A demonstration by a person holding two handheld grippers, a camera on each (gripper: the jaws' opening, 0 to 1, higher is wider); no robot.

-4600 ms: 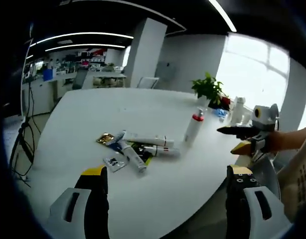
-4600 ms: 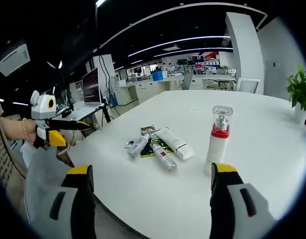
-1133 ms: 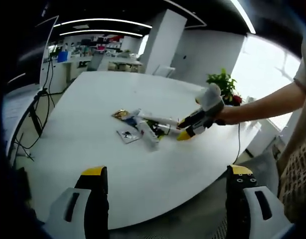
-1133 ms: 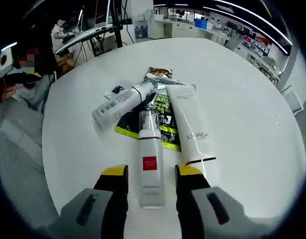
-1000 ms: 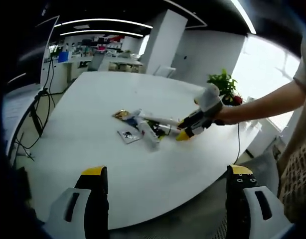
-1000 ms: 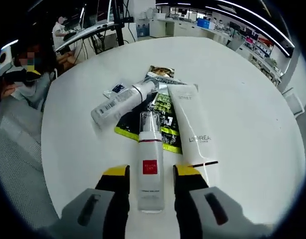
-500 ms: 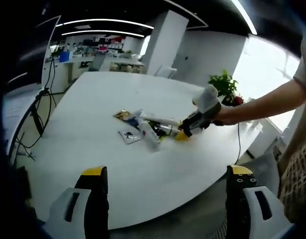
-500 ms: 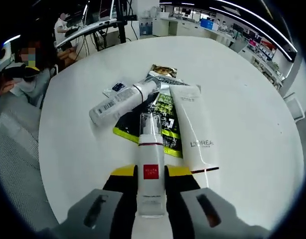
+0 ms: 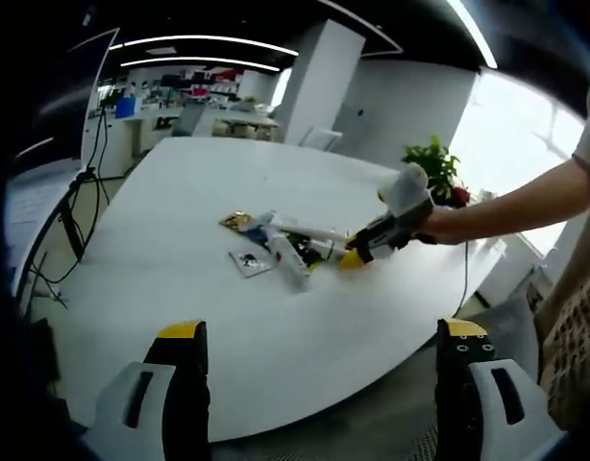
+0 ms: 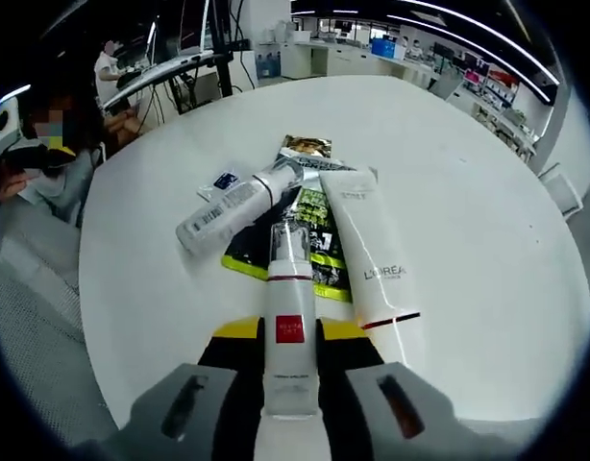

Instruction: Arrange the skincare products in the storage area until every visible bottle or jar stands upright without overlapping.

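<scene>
Right gripper (image 10: 291, 338) | fingers clamp pump bottle (image 10: 290, 353) | left gripper (image 9: 318, 338) wide open

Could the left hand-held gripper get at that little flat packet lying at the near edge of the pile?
Probably yes. The left hand-held gripper is open, with bare white table between it and the small packet. The right hand-held gripper works at the pile's other side.

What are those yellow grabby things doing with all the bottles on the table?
A person holds tongs in each hand. The right tongs are shut on a clear pump bottle with a red label, lying on the white table. Beside it lie a white tube, another bottle and some sachets. The left tongs wait open, farther back. Nothing stands upright yet.
</scene>
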